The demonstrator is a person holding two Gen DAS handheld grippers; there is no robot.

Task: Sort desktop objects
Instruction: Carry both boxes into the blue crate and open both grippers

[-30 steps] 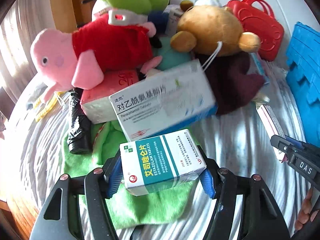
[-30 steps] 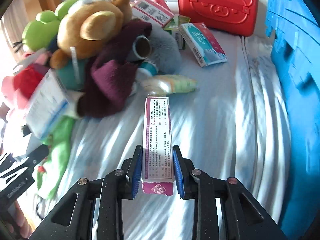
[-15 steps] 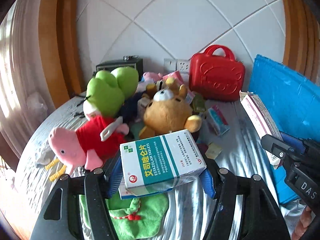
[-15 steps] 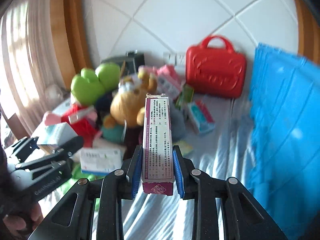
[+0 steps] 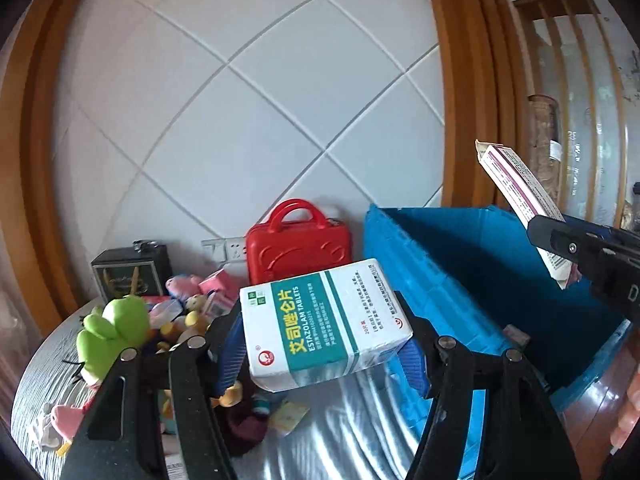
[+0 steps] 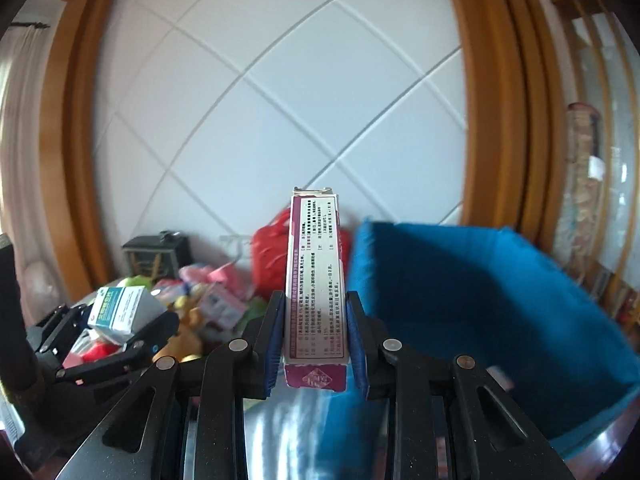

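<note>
Now both grippers carry medicine boxes above the cluttered table.
Left gripper (image 5: 322,346) clamps a green-and-white box (image 5: 324,322); right gripper (image 6: 316,350) pinches a slim purple box (image 6: 314,276). Best: swing toward the blue bin (image 5: 472,264) at two o'clock, release inside.

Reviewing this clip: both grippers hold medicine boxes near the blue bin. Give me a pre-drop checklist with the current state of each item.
1. Left gripper clamped on the teal and white medicine box: ok.
2. Right gripper clamped on the narrow purple box: ok.
3. Blue bin open at the top: ok.
4. Boxes already over the bin opening: not ok; the bin lies ahead and to the right.
5. Room left in the bin: cannot tell; most of its floor is hidden.
6. Grippers apart from each other: ok.
</note>
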